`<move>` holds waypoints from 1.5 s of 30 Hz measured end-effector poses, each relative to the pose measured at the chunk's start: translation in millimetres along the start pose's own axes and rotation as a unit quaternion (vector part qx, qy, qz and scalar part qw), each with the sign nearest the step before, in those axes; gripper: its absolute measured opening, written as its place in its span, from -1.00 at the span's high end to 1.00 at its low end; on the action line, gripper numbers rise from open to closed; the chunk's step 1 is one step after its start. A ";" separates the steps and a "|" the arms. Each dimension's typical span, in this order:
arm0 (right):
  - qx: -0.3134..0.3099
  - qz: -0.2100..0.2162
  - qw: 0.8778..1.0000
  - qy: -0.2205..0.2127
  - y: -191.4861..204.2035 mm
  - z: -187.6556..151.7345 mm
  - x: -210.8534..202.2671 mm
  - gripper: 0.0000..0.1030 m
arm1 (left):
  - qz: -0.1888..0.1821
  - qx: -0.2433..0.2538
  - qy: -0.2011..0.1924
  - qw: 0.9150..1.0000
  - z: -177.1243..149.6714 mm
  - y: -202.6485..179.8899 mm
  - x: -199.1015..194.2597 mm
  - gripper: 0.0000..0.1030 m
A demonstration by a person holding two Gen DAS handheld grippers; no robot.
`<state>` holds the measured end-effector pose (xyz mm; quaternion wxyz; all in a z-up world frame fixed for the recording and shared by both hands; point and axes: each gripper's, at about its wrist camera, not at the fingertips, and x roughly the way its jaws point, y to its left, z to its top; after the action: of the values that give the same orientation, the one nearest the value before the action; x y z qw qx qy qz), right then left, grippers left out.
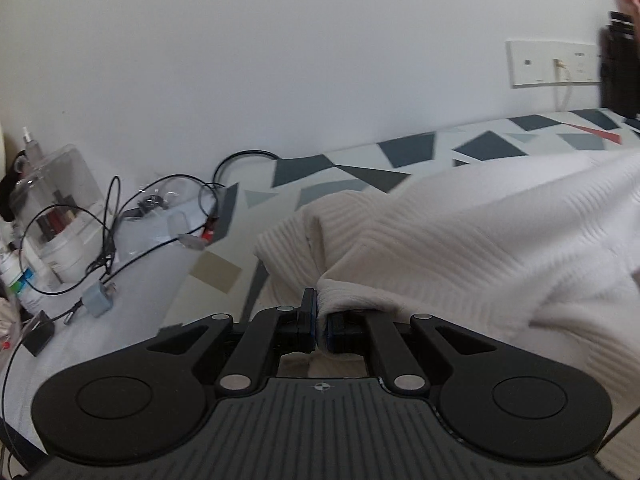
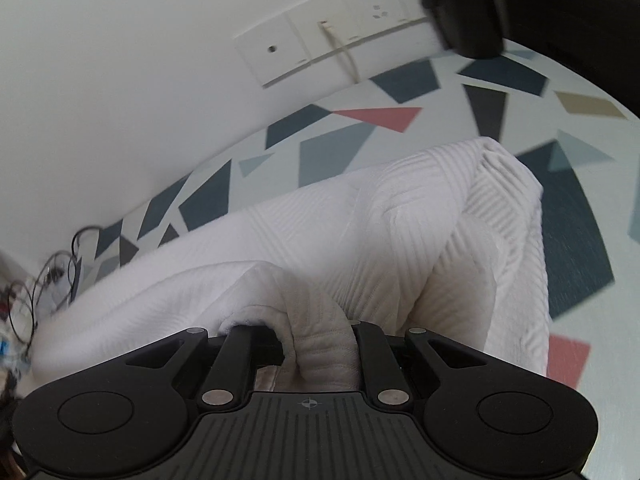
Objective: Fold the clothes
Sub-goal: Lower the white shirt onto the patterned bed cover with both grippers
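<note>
A white ribbed knit garment (image 1: 460, 240) lies bunched on a table with a geometric patterned cloth (image 1: 404, 152). My left gripper (image 1: 320, 320) is shut on a thin edge of the garment, which drapes over its right finger. In the right wrist view the same garment (image 2: 360, 232) is heaped in folds ahead. My right gripper (image 2: 316, 344) is shut on a thick fold of it; the cloth bulges up between the jaws and hides the fingertips.
Black cables (image 1: 120, 232), a grey plug (image 1: 96, 300) and a clear box of bottles (image 1: 52, 216) crowd the table's left end. A wall socket panel (image 1: 552, 64) with a white cord sits behind the table. A dark object (image 2: 464, 4) hangs at the top right.
</note>
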<state>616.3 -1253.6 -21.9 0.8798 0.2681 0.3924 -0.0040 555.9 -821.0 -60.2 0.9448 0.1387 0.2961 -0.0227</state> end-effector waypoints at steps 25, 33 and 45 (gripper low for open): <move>-0.088 0.004 0.989 -0.115 60.0 22.0 -125.5 0.77 | -0.116 -0.068 -0.111 0.985 35.6 51.0 -82.9 0.91; -0.002 0.073 0.981 -0.179 45.9 82.5 -122.3 0.76 | -0.123 -0.040 -0.096 0.987 105.6 66.4 -85.2 0.90; 0.071 0.004 0.987 -0.142 17.5 198.0 88.5 0.34 | -0.039 -0.111 -0.021 0.993 213.1 11.6 157.6 0.50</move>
<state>817.6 -1314.6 33.6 0.9052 0.3285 0.2613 -0.0662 805.0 -862.5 21.1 0.9587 0.0208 0.2820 -0.0297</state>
